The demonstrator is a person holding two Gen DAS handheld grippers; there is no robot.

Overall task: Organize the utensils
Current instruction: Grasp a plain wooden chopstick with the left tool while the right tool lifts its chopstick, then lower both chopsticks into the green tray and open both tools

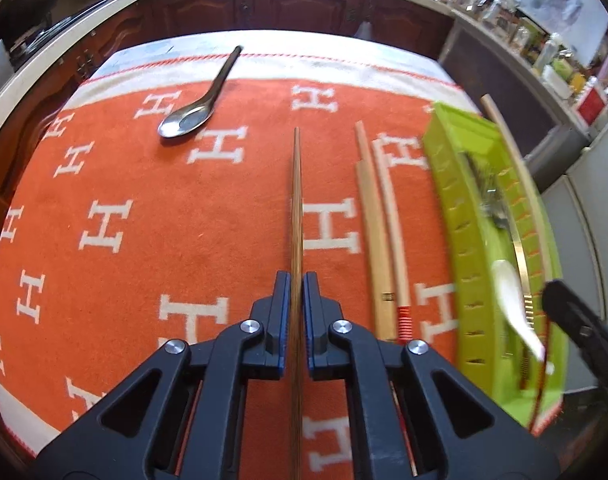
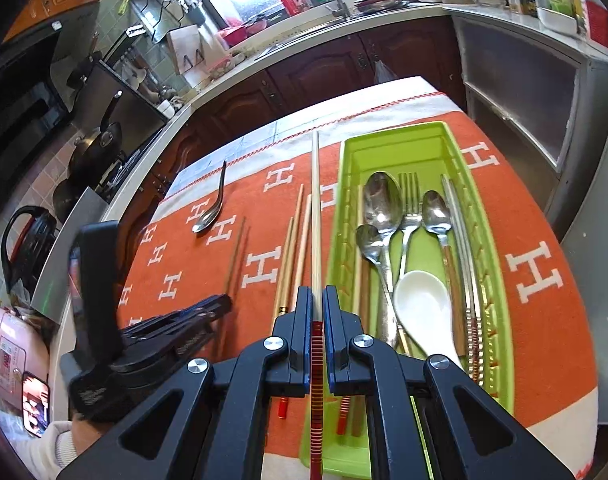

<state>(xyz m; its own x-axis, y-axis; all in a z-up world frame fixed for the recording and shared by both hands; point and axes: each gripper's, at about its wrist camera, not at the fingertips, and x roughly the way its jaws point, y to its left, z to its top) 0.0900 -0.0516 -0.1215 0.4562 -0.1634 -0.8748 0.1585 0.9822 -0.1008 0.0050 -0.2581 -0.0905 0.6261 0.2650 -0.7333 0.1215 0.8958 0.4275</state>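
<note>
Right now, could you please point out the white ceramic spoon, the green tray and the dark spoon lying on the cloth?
white ceramic spoon (image 2: 422,300), right wrist view, on its bowl.
green tray (image 2: 392,130), right wrist view, on its far rim.
dark spoon (image 1: 185,120), left wrist view, on its bowl.

Between the jaws of the left gripper, a dark wooden chopstick is showing a smooth, matt grain, while the pale chopstick between the jaws of the right gripper is looking smooth, with a glossy red banded end. Right of those jaws, the green tray is gleaming like glossy plastic, holding shiny metal spoons and a glossy white spoon. Beneath both, the orange cloth is looking woven and matt.
</note>
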